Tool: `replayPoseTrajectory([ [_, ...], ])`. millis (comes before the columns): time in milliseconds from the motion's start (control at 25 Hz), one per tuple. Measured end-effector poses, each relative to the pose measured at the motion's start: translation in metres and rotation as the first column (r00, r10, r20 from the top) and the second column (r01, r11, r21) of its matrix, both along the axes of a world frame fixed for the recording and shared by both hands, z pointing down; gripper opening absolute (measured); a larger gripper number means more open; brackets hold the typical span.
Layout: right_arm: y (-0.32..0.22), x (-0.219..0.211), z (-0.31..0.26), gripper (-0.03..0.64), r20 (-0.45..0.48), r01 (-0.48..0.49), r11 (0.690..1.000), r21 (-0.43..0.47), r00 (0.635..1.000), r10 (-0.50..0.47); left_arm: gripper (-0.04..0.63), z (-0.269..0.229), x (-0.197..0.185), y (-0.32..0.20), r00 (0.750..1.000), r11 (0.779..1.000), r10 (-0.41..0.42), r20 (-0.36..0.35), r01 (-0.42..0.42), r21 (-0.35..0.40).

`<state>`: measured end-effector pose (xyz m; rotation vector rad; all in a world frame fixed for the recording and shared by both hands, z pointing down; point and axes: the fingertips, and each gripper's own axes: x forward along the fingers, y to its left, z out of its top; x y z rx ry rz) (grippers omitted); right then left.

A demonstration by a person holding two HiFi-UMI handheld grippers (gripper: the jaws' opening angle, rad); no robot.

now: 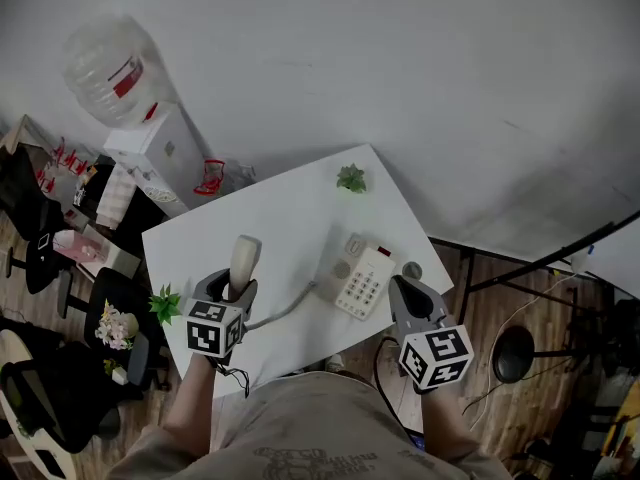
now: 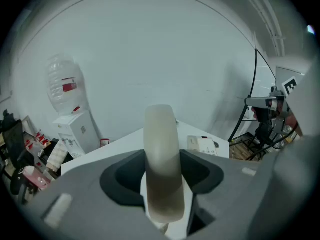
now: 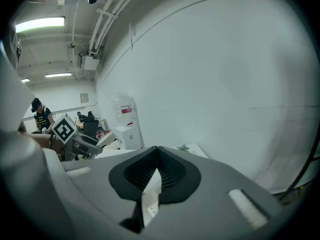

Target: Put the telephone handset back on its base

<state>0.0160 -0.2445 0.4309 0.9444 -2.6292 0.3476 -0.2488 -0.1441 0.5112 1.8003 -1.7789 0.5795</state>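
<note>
Cream handset [image 1: 244, 260] among whites and greys

The table [image 1: 290, 213] is plain white. The telephone base [image 1: 358, 276] is off-white with pale grey keys and one small red mark, and its cord [image 1: 282, 312] is grey. The left gripper [image 1: 236, 290] and right gripper [image 1: 407, 286] are mid-grey with charcoal pads. Their marker cubes [image 1: 214, 330] carry black squares on white. Two small plants [image 1: 351, 178] are green. The floor [image 1: 505, 308] is brown wood and the wall [image 1: 400, 58] pale grey.
</note>
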Motion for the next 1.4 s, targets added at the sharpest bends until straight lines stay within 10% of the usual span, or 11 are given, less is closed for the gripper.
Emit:
replayPoseTrajectory([
  [880, -0.014, 0.049, 0.002, 0.028, -0.032, -0.106, 0.994, -0.010, 0.994, 0.106, 0.224, -0.027, 0.080, -0.093, 0.987, 0.986, 0.155, -0.052, -0.152, 0.063],
  [1400, -0.009, 0.102, 0.033, 0.028, -0.074, -0.251, 0.963, -0.094, 0.967, 0.245, 0.224, 0.037, 0.144, -0.146, 0.955, 0.958, 0.279, -0.096, -0.284, -0.038],
])
